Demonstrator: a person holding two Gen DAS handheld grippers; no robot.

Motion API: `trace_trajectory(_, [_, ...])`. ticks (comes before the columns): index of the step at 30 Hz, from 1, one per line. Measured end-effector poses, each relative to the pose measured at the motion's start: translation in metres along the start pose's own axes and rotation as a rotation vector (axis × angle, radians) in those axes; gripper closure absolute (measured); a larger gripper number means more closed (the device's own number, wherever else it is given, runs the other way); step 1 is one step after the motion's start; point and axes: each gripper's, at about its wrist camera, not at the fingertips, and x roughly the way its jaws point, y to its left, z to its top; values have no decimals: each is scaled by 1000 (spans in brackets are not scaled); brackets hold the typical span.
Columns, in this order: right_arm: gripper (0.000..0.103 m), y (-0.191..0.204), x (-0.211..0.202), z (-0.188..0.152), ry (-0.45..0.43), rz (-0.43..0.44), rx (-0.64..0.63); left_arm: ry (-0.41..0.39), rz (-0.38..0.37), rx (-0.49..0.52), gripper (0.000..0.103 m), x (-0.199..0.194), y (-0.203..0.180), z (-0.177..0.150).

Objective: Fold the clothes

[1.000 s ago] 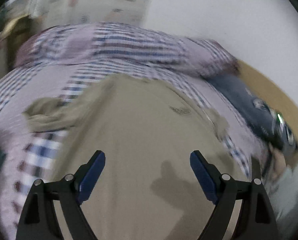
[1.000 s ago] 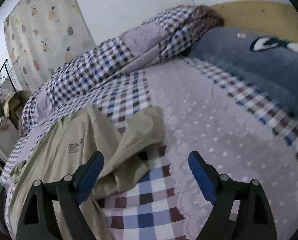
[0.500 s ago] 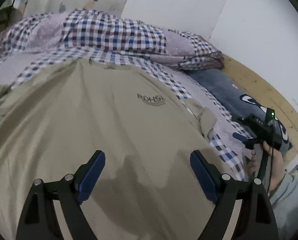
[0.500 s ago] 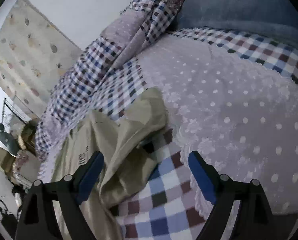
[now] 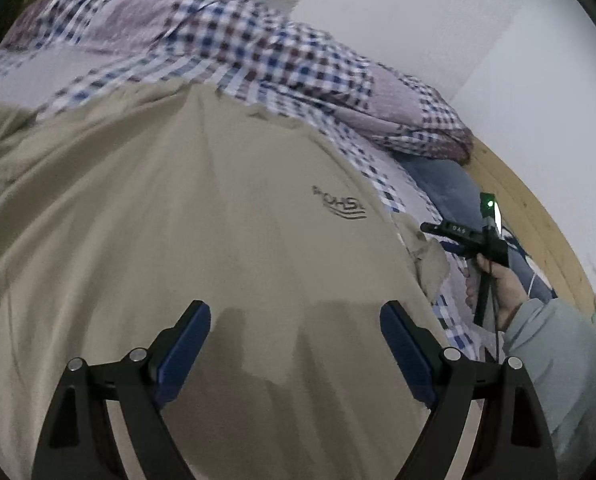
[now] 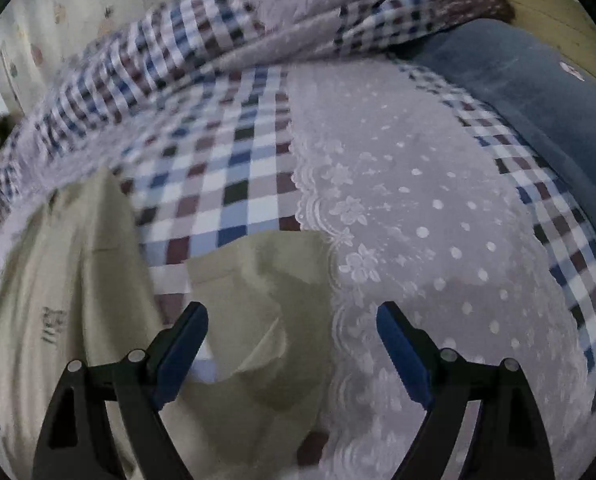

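Observation:
A beige T-shirt [image 5: 202,224] with a small dark chest logo [image 5: 339,207] lies spread face up on the bed. My left gripper [image 5: 295,320] hovers open over its lower body, nothing between the blue pads. In the right wrist view the shirt's crumpled sleeve [image 6: 262,320] lies between and just ahead of my open right gripper [image 6: 292,322]; the shirt body [image 6: 54,312] runs off to the left. The left wrist view also shows the right gripper [image 5: 463,236] held by a hand [image 5: 497,284] at the shirt's right sleeve [image 5: 427,260].
The bed has a checked cover [image 6: 234,176] with a pale lilac dotted lace panel [image 6: 425,216]. A bunched checked quilt [image 5: 258,52] lies along the far side, a dark blue pillow [image 6: 529,80] by the wooden headboard [image 5: 537,232]. A grey sleeve [image 5: 557,364] is at right.
The left gripper has shifted so the shirt's logo sits further right and nearer. The right gripper has moved closer to the sleeve, which now lies between its fingers. Both stay open.

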Motion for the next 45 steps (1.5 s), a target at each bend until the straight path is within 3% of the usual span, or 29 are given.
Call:
trace_trajectory(2, [26,3,13,3,24,-6,-21,0,10,-22,13,3,6,1])
trace_trajectory(3, [49,6,16,4,32,-17,-40,1,13,-30,13,4,8,1])
trace_trajectory(4, [84,9,19,4,40,-28,-60,1,15,-33,13,6,9,0])
trace_trajectory(5, [98,12,22,4,48,-39,-80,2,17,-36,13,7,10,0])
trace_trajectory(6, [100,16,22,5,47,-58,-104,3,19,-36,13,8,11,-1])
trace_trajectory(9, [100,14,-1,11,-27,-60,-129,1,39,-7,13,10,10,-2])
trace_trajectory(11, [101,-4,-32,23,-109,-117,-92,0,48,7,13,10,9,-3])
trace_trajectory(17, [101,-99,-150,51,-362,-362,122,2,56,23,13,12,10,-4])
trace_trajectory(22, [101,-174,-219,47,-430,-498,277,-2,63,36,13,14,10,-3])
trace_trajectory(27, [100,-213,-236,20,-411,-556,341,-5,75,51,13,17,9,-5])
trace_trajectory(29, [99,-225,-222,0,-318,-583,355,-6,82,56,13,18,8,-5])
trace_trajectory(32, [80,-239,-178,-27,-89,-656,337,-5,86,60,13,19,8,-5])
trace_trajectory(34, [69,-238,-161,-43,-20,-680,329,-4,86,61,13,20,8,-4])
trace_trajectory(36, [54,-229,-157,-51,-16,-698,313,-3,85,60,13,20,9,-4])
trace_trajectory(38, [52,-210,-158,-47,-52,-716,263,-3,84,59,13,20,9,-3])
trace_trajectory(40, [46,-184,-157,-39,-111,-643,194,-4,82,57,13,20,10,-3])
trace_trajectory(45, [40,-91,-127,-8,-219,-274,-41,-5,90,65,13,23,9,-4])
